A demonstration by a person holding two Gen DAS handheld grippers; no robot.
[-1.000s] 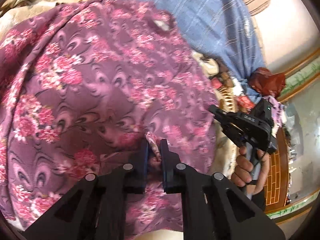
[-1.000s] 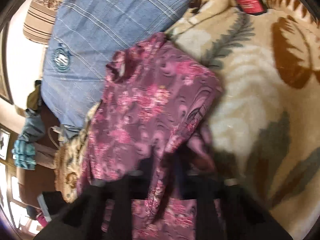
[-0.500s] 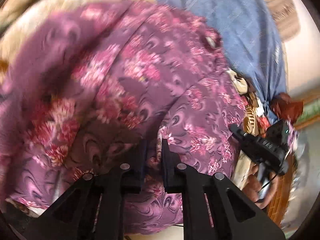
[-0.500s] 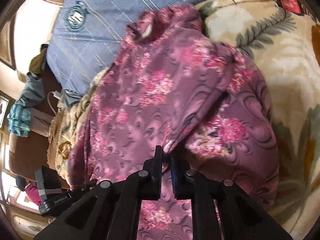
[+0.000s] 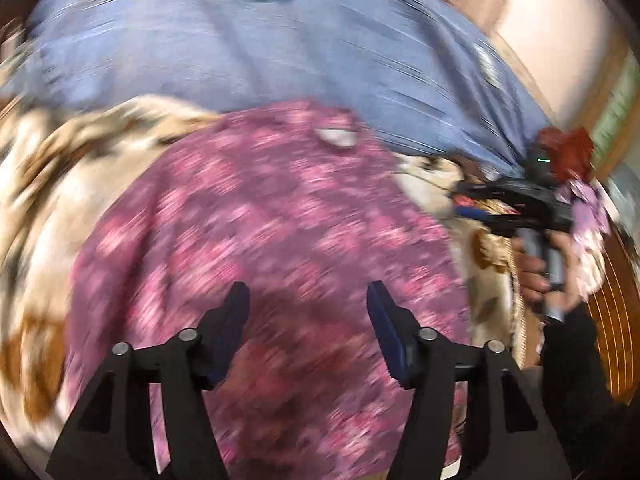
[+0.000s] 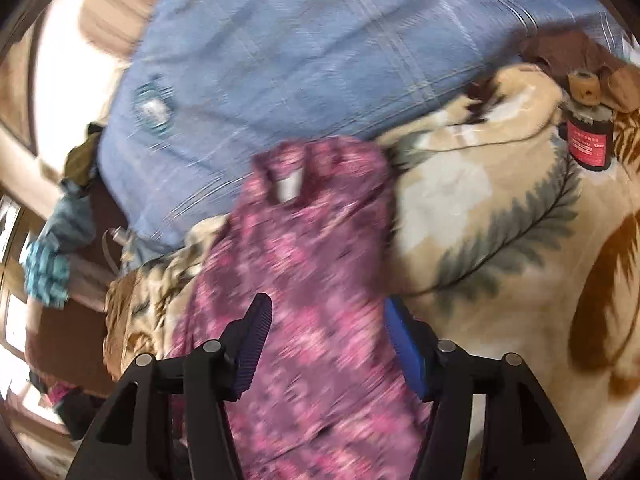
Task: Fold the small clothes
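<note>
A second back we had both grippers pinching the floral garment (image 5: 280, 216); now the left gripper (image 5: 308, 312) and right gripper (image 6: 328, 328) are opening, pads clear of cloth. Garment lies released on the beige blanket (image 6: 480, 220), just below the blue pillow (image 6: 320, 40); fold looks laid. Count: one garment, two grippers, one red-labelled jar (image 6: 590, 140)

one floral garment (image 5: 280, 216), one blue pillow (image 6: 320, 52), two claws (image 5: 306, 312)
</note>
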